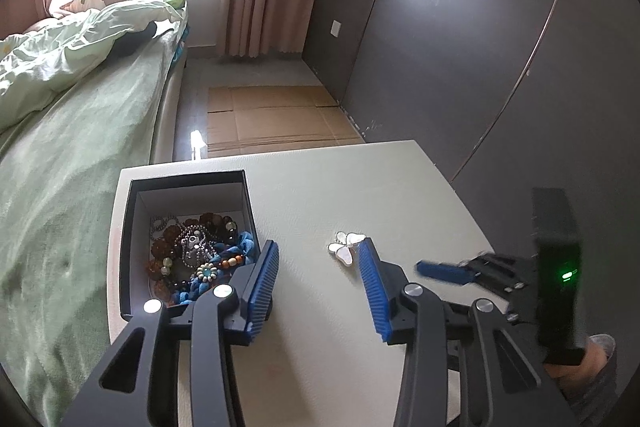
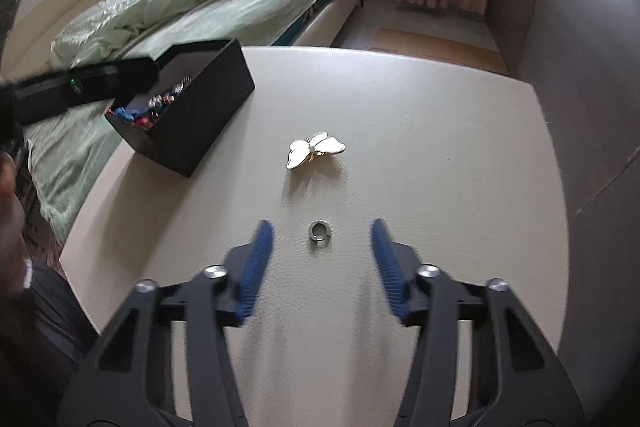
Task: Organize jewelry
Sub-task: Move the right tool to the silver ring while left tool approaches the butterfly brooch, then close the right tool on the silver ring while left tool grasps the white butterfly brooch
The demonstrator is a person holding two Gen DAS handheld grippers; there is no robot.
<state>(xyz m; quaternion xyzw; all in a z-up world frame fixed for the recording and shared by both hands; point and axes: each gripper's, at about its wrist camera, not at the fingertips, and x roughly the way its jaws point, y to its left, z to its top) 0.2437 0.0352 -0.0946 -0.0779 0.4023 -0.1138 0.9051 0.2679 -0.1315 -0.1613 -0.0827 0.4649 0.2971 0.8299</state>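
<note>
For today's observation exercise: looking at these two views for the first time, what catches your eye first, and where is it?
A white butterfly brooch lies alone mid-table, with a small silver ring nearer, between the right gripper's open blue fingers. At the table's left edge, a black box brims with tangled beads.

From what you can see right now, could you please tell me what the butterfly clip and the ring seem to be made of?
Butterfly clip: glossy white wings, probably enamel or shell, with gold-coloured metal edging.
Ring: grey metal with a dull shine, possibly steel or silver; too small to tell which.
</note>
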